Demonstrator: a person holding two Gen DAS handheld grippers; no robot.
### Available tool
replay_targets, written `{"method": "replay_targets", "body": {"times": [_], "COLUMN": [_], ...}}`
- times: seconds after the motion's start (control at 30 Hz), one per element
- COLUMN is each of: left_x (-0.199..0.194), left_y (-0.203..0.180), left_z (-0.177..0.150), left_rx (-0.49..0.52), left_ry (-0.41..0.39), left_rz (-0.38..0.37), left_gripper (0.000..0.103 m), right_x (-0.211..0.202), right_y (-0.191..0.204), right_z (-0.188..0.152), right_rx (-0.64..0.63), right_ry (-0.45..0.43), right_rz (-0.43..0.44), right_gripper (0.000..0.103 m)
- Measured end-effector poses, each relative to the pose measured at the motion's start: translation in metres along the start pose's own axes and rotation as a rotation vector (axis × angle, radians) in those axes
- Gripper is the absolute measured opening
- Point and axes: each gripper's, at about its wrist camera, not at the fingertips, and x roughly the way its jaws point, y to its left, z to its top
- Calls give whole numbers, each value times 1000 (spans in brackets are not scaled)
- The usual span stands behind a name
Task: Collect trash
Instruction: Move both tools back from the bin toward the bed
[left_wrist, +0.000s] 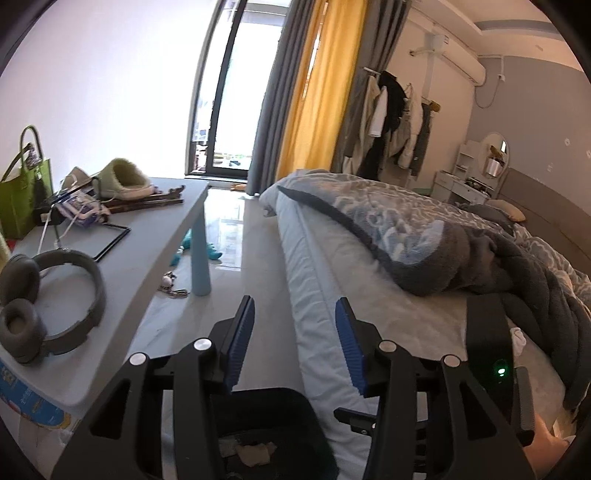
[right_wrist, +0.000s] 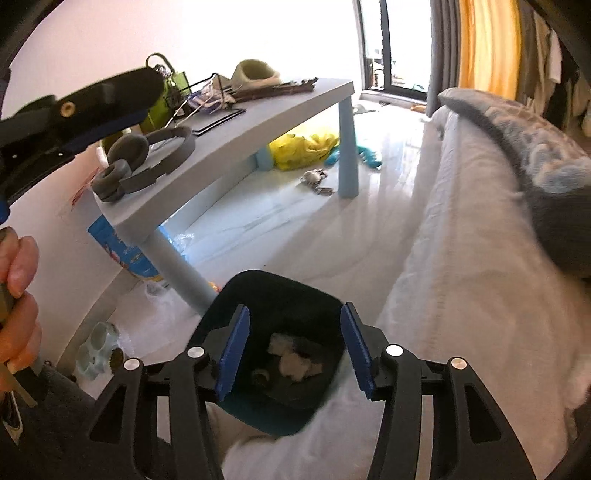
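We see the right gripper (right_wrist: 291, 354) hanging above a dark trash bin (right_wrist: 280, 295) that stands on the floor between the bed (right_wrist: 461, 258) and the near leg of the pale blue desk (right_wrist: 236, 129). Its blue-padded fingers (right_wrist: 232, 354) are spread with nothing between them. Inside the bin lie crumpled pale scraps of trash (right_wrist: 291, 362) and a small roundish piece beside them.

The left gripper (left_wrist: 295, 347) points along the edge of the bed's mattress, its fingers (left_wrist: 240, 343) likewise apart and empty. From its camera we catch the bin (left_wrist: 280, 413) low in the frame, with a crumpled scrap (left_wrist: 255, 452) in it. In the right wrist view the left gripper (right_wrist: 110, 99) shows at the upper left, with the person's hand (right_wrist: 16, 295) on its handle at the left edge.

On the desk rest grey headphones (left_wrist: 48, 302), a green bag (left_wrist: 22, 199), a fuzzy green slipper (left_wrist: 125, 177) and a black wire stand (left_wrist: 110, 240). Under the desk we see a yellow plastic bag (right_wrist: 303, 146) and a teal toy (right_wrist: 365, 155) on the glossy floor
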Motion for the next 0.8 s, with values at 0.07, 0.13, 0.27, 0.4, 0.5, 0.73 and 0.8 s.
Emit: {"method": "replay_targets", "body": {"times": [0.07,0.13,0.27,0.4,0.5,0.73,0.8], "left_x": [3,8,18,25,30,40,42], "left_y": [-7,-14,-28,-47,-59,-96,-105], "left_z": [-1,-1,-6,-8,-9,-15,-16], "left_rx": [9,4,7,23,24,78,86], "left_ry": [2,5,19,29,42,65,70], "left_rz": [-8,-21,-39,-64,-86,-131,-141], "left_gripper": [50,51,51,53,54,59,61], "right_x": [-9,-16,-32,-46,-56,-85,-91], "right_y": [-9,-17,-36,-52,-65,-104,-114], "right_z": [-6,-10,-19,-28,-36,-56,-61], "right_rx": [7,13,32,38,43,90,104], "right_ry": [-13,-23,-42,-54,-60,-88,-93], "right_rz": [-22,-46,-82,-120,-162,-257,-279], "right_gripper": [53,56,58,58,61,65,65]}}
